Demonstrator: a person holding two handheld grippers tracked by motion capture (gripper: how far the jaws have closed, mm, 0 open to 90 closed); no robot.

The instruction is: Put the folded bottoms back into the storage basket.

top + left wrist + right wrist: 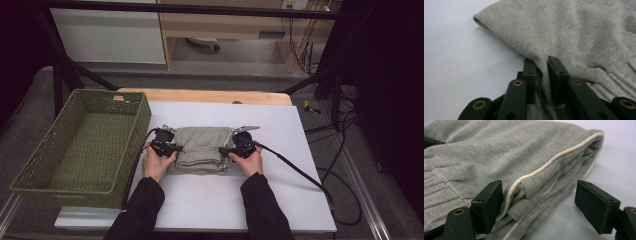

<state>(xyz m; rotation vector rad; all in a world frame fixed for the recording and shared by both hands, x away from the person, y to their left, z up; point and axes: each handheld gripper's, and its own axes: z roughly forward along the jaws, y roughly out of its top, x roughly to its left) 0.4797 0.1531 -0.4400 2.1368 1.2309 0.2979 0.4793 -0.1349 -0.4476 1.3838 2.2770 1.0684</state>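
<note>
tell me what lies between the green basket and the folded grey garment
In the high view, the left gripper and its hand, clamped on the garment's left edge, plus a strip of bare white table beside the basket.

Folded sweatpants [201, 149] mid-table [210, 200], between two grippers; wicker basket [35, 172] at left, overhanging the edge.

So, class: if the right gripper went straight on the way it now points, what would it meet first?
The folded grey garment. The right gripper has its jaws open around the garment's cream-piped edge, so going on would push the folded layers deeper between them; the far jaw looks clear of the cloth.
</note>
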